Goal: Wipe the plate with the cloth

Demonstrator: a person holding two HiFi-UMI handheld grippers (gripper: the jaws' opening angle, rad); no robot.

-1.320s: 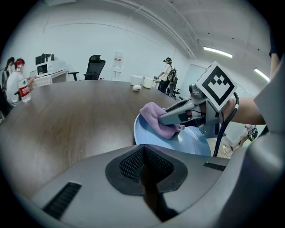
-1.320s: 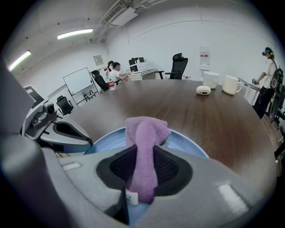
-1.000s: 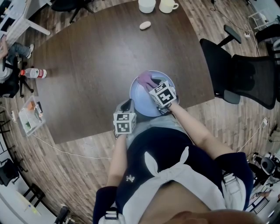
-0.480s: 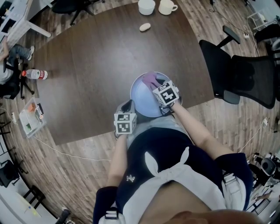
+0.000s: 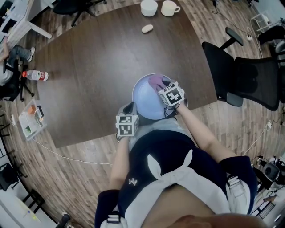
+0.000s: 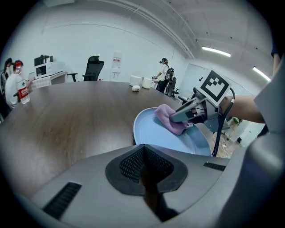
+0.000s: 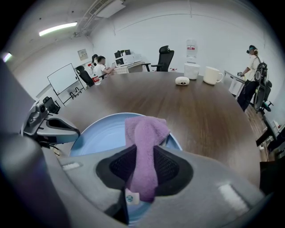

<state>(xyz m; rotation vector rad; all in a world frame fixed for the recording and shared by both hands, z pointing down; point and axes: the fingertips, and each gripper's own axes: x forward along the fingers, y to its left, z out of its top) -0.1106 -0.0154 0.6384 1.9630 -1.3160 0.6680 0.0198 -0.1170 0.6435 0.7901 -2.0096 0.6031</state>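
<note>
A light blue plate (image 5: 146, 103) sits at the near edge of the dark wooden table (image 5: 98, 62). A purple cloth (image 5: 155, 81) lies on the plate's far right part, and my right gripper (image 5: 161, 86) is shut on it. In the right gripper view the cloth (image 7: 144, 142) runs up between the jaws onto the plate (image 7: 100, 133). My left gripper (image 5: 128, 108) is shut, its tips against the plate's near left rim with nothing seen between them. The left gripper view shows the plate (image 6: 153, 133), the cloth (image 6: 169, 119) and the right gripper (image 6: 189, 112) pressing on it.
Two white cups (image 5: 149, 6) (image 5: 169, 7) and a small pale object (image 5: 147, 28) stand at the table's far end. A bottle (image 5: 34, 75) lies at the left edge, a tray (image 5: 31, 116) below it. A black office chair (image 5: 247, 78) stands right.
My right gripper has slid the cloth a little to the right across the plate. The left gripper and the plate have stayed in place.
</note>
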